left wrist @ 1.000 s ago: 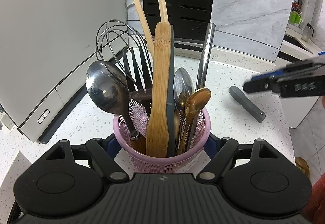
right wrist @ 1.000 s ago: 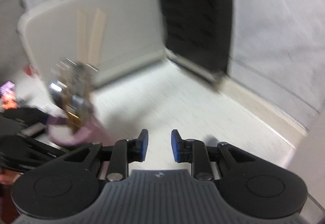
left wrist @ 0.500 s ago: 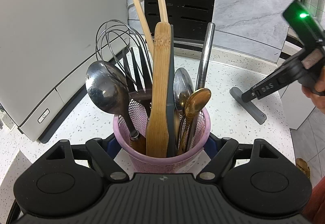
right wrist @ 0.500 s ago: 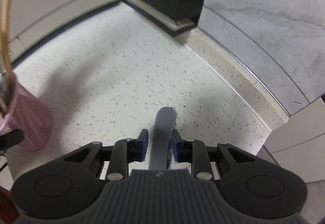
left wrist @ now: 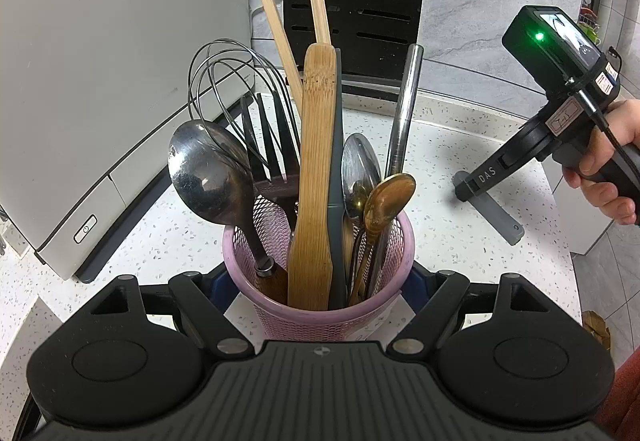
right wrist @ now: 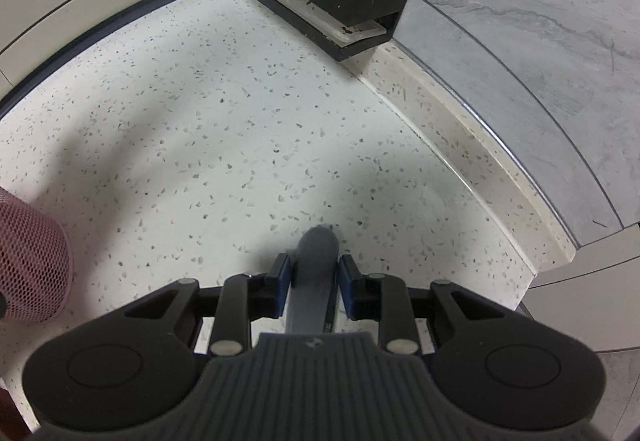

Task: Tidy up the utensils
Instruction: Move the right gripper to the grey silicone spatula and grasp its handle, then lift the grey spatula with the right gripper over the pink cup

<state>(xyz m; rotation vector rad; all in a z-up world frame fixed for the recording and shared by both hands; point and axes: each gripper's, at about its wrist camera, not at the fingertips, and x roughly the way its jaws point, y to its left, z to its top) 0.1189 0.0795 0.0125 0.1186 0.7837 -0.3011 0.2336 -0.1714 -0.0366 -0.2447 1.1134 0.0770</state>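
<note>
A pink mesh utensil holder (left wrist: 320,317) stands on the speckled counter, and my left gripper (left wrist: 320,281) is shut on its sides. It holds a whisk, a metal ladle, spoons, a bamboo spatula, chopsticks and a steel handle. To its right a grey utensil handle (left wrist: 500,215) lies flat on the counter. My right gripper (left wrist: 466,193) points steeply down over the handle's far end. In the right wrist view the grey handle (right wrist: 316,245) lies between the blue pads of the right gripper (right wrist: 315,277), with thin gaps on both sides. The holder (right wrist: 28,273) shows at the left edge.
A large white appliance (left wrist: 100,81) fills the left. A black slotted rack (left wrist: 356,1) stands against the grey marble wall behind. The counter edge (left wrist: 560,241) runs close to the right of the grey handle. A person's hand (left wrist: 604,177) grips the right tool.
The right gripper swung in from the right, tipped downward and came down over the grey handle, which now sits between its pads. The left gripper and the holder stayed still.
</note>
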